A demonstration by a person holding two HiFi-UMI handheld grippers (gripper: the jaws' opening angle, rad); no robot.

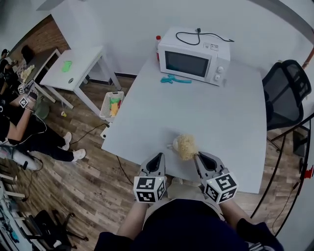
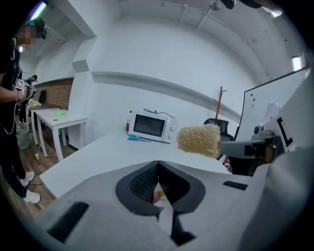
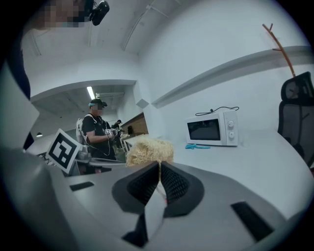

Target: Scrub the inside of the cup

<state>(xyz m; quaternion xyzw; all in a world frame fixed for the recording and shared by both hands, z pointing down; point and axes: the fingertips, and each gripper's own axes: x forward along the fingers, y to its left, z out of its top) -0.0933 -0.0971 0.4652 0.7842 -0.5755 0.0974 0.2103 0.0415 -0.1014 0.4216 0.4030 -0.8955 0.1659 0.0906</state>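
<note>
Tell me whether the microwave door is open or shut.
Shut. The microwave has its door flush with the control panel, with no gap showing.

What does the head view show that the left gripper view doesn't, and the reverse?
Head view only: the floor bin of coloured items, and the marker cubes on both grippers.
Left gripper view only: the whiteboard face and the ceiling.
Both: the microwave, the teal thing in front of it, the side table, the black chair, and the scrubber held in the shut right gripper.
</note>
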